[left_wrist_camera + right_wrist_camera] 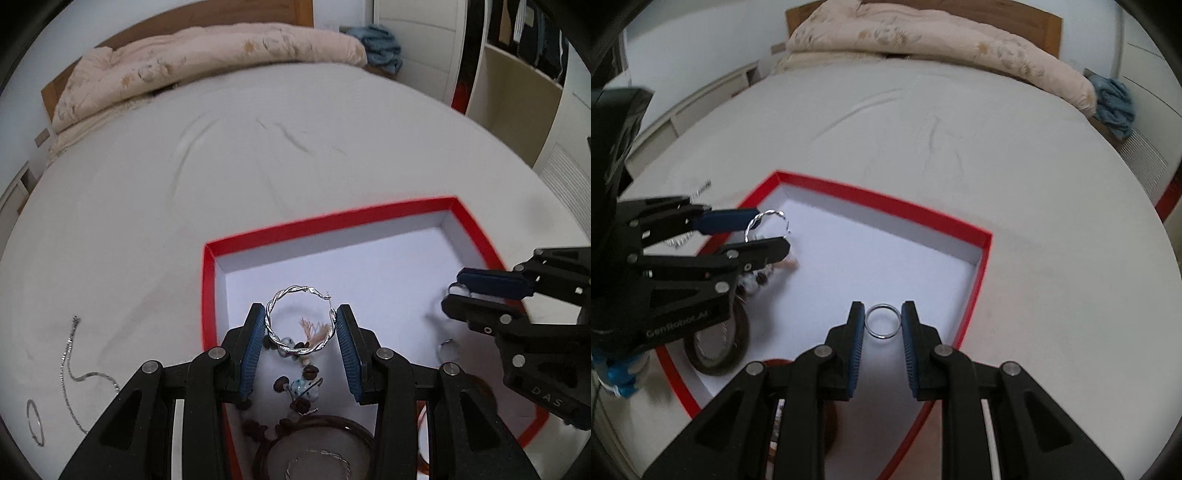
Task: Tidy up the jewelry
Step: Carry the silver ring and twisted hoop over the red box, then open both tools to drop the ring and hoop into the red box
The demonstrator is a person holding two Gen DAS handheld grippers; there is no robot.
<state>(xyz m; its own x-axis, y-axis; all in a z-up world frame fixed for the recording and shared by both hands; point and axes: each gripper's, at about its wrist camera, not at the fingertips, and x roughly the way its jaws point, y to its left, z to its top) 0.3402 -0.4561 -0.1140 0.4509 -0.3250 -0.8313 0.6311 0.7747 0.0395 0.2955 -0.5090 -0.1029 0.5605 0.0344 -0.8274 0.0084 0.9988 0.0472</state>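
Note:
My left gripper point(301, 321) is shut on a twisted silver hoop earring point(295, 291), held above the left part of a red-rimmed box point(325, 221) with a white floor. My right gripper point(882, 320) is shut on a plain silver ring point(882, 320), held over the box point(879, 197). In the left wrist view the right gripper point(456, 291) comes in from the right. In the right wrist view the left gripper point(766, 230) holds the hoop point(764, 218) at the left. A beaded bracelet point(299, 384), a brown bangle point(317, 421) and a small ring point(447, 347) lie in the box.
The box sits on a white bed sheet point(258, 166). A silver chain point(70, 369) and a thin silver hoop point(35, 421) lie on the sheet left of the box. A folded peach duvet point(207, 62) lies at the head of the bed.

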